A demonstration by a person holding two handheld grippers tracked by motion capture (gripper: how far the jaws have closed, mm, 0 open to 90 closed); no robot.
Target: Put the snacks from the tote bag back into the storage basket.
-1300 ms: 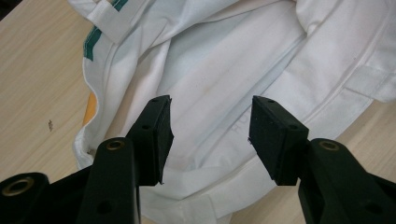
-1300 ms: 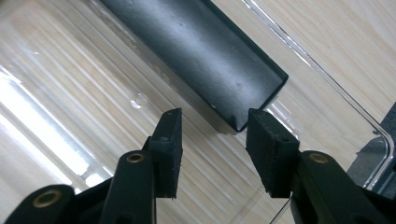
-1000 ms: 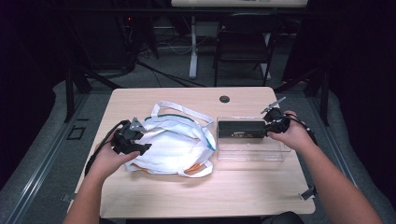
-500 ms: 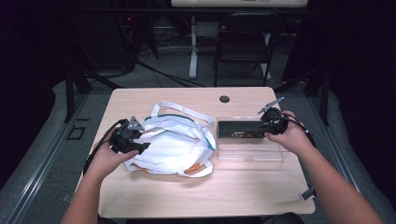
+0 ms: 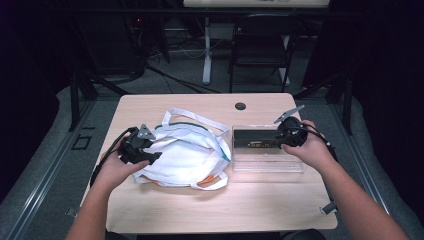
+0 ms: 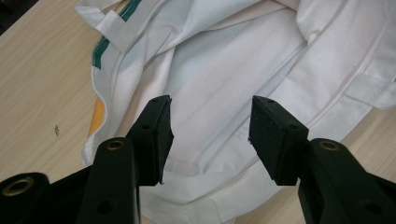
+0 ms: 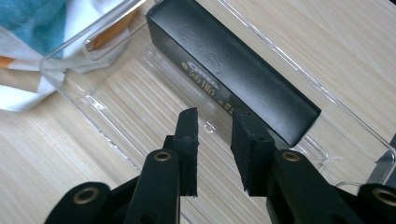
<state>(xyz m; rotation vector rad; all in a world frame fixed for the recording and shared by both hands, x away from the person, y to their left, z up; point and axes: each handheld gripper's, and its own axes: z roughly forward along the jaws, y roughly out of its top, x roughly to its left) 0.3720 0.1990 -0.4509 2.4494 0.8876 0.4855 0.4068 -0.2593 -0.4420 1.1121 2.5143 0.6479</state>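
Note:
A white cloth bag with green and orange trim lies crumpled on the table's left half. My left gripper rests at the bag's left edge. In the left gripper view its jaws stand open over the bag's white folds, with nothing pinched. A clear plastic tray to the right holds a long black box. My right gripper hovers at the box's right end. In the right gripper view its jaws keep a narrow gap above the tray floor, just short of the black box.
The wooden table has a round cable hole near its far edge. A dark chair and a white table leg stand behind it. Bare wood stretches along the front edge.
My right hand has shifted slightly left, toward the black box's end. The left hand and the bag have stayed put.

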